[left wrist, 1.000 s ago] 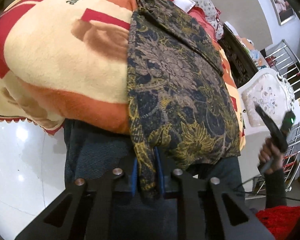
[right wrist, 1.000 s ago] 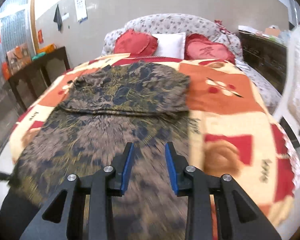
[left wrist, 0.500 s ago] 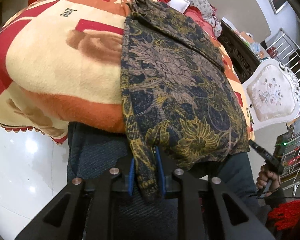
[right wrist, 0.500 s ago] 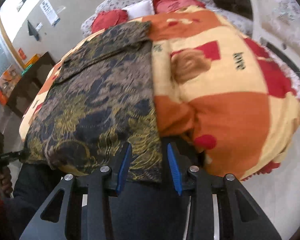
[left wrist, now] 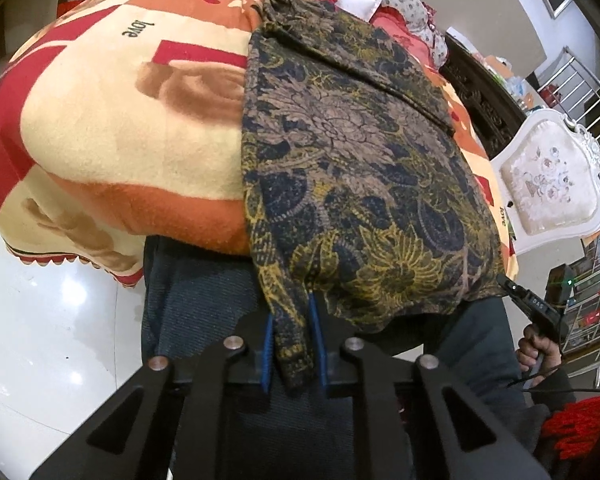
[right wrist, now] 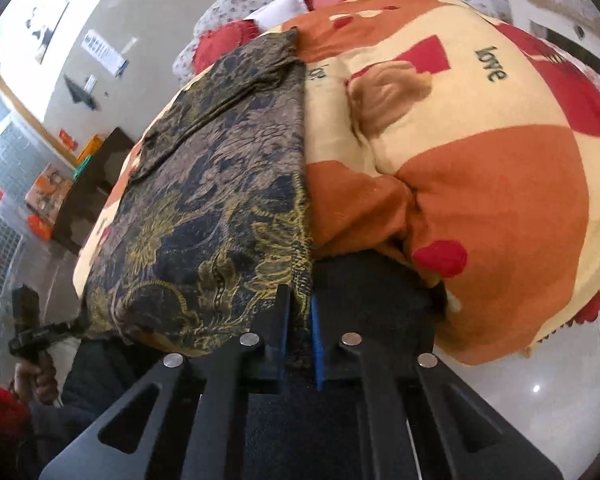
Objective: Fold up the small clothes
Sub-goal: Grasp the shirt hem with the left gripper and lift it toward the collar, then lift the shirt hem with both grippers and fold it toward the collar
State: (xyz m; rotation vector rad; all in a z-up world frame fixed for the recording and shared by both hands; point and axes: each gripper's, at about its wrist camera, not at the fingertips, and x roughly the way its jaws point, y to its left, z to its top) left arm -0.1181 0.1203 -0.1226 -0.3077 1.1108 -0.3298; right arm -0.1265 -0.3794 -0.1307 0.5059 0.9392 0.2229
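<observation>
In the left wrist view, the left tongs [left wrist: 292,344] are nipped tight on the near corner of the dark floral garment [left wrist: 352,152], which stretches away from them over the orange and cream blanket [left wrist: 112,140] on the bed, while the right tongs [left wrist: 512,286] meet the garment's other near corner, off to the right. In the right wrist view, the right tongs [right wrist: 298,320] have just been closing and now pinch the hem of the garment [right wrist: 220,184], which spreads ahead and to their left, with the left tongs [right wrist: 70,326] at its far-left corner.
</observation>
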